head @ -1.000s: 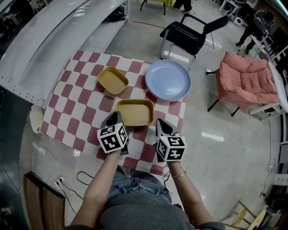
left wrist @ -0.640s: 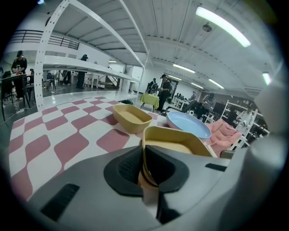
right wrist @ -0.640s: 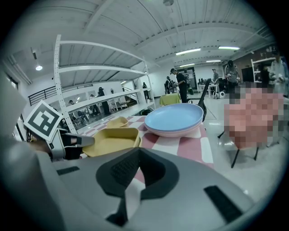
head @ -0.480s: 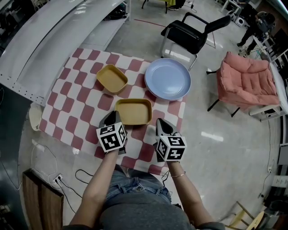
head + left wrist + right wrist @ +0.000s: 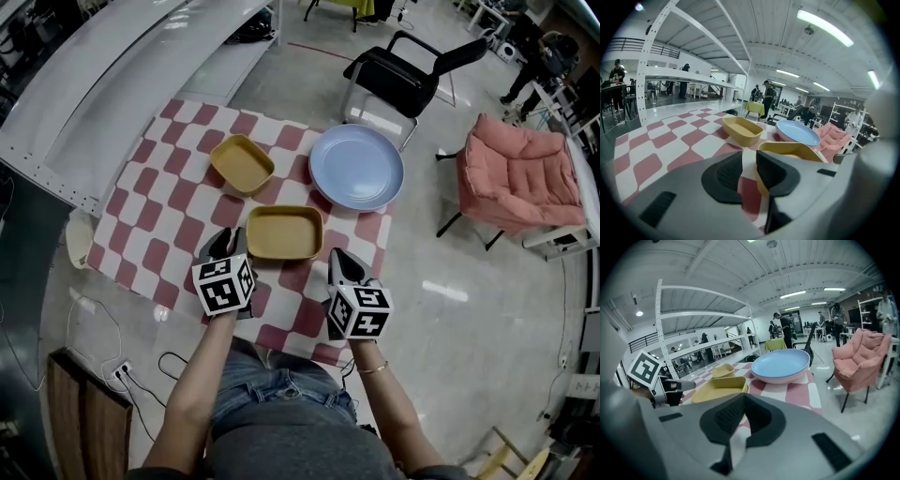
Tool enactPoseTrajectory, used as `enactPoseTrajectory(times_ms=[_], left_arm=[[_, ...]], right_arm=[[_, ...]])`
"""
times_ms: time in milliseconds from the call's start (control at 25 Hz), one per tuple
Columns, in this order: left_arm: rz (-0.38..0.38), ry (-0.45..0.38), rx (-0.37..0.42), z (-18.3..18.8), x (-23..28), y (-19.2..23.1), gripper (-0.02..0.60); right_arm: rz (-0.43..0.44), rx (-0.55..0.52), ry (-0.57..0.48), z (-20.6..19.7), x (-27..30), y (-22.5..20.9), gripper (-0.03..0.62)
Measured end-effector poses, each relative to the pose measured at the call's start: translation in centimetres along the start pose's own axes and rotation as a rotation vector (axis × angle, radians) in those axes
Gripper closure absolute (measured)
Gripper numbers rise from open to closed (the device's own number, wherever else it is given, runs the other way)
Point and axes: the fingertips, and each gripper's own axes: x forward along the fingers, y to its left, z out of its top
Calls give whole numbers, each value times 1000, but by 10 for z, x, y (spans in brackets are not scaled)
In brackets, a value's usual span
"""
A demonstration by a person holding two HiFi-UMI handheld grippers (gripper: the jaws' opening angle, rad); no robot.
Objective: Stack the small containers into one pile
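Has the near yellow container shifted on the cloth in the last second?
No. The near yellow container keeps its spot relative to the blue plate and checkered cloth.

Matt, smooth plastic is seen in the nearer yellow container (image 5: 284, 232) and the farther yellow container (image 5: 242, 164), a faint smooth sheen on the blue plate (image 5: 356, 167), matt fabric in the checked cloth (image 5: 159, 225) at centre left, soft upholstery on the armchair (image 5: 520, 183) at the right, and a glossy finish on the floor (image 5: 450, 309).
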Motion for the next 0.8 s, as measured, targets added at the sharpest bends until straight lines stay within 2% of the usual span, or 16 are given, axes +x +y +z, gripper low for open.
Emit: enactPoseTrajectory(times_ms=[120,320,600,800], left_arm=[[7,-21,11,11,-2,14,477],[8,-45,86,32,2,38,473],[-44,-14,119,61,31,82,457],[-102,6,176,83,61,98,453]], right_arm=[[16,-14,-4,5,0,13,584],[43,-30,-1,12,6,40,584],[40,-24,-5,25,28,83,585],[5,-1,-4,32,52,101,584]])
